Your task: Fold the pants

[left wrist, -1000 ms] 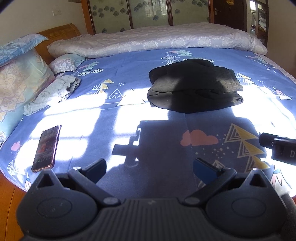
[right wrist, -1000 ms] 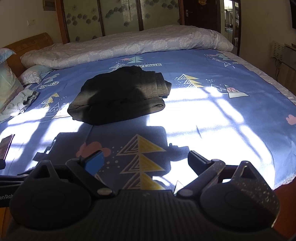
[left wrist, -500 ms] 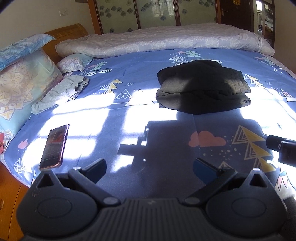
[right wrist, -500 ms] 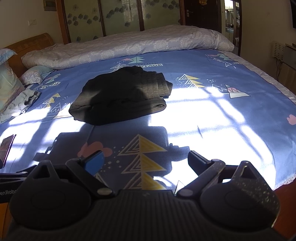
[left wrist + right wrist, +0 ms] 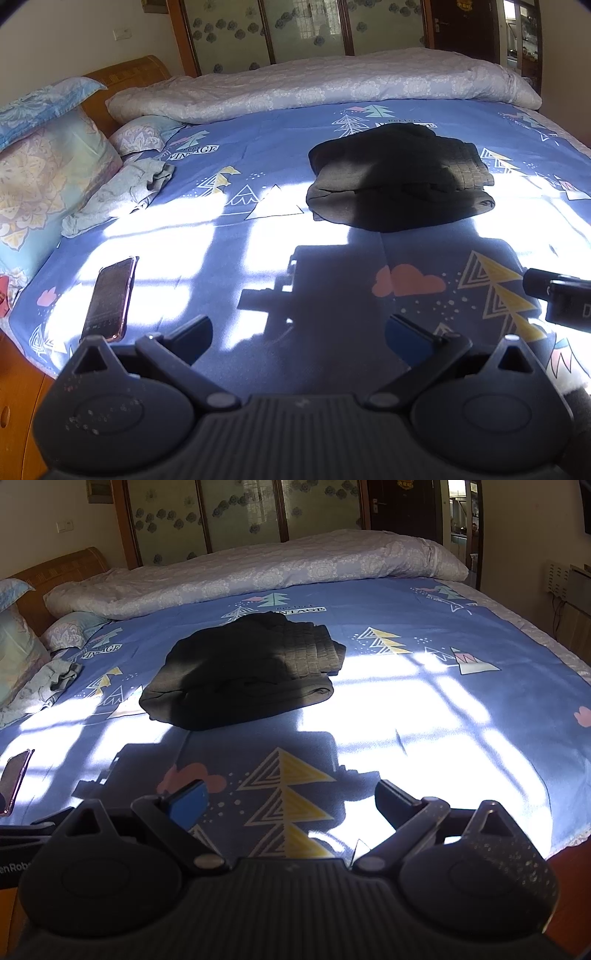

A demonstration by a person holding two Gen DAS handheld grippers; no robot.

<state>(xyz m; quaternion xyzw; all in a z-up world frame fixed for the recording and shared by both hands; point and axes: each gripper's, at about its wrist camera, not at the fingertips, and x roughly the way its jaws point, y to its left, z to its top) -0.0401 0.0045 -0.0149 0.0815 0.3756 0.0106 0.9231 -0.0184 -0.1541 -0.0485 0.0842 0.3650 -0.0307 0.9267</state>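
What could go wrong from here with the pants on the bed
The pants already lie in a thick, somewhat uneven stack; another grab by the open right gripper could pull the layers apart. The phone sits near the bed's edge beside the open left gripper, so a sideways sweep might knock it off. Hard sun and deep shadow hide the dark fabric's edges, making a misjudged pinch likely.

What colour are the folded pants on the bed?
Black; the pants show best in the right wrist view.
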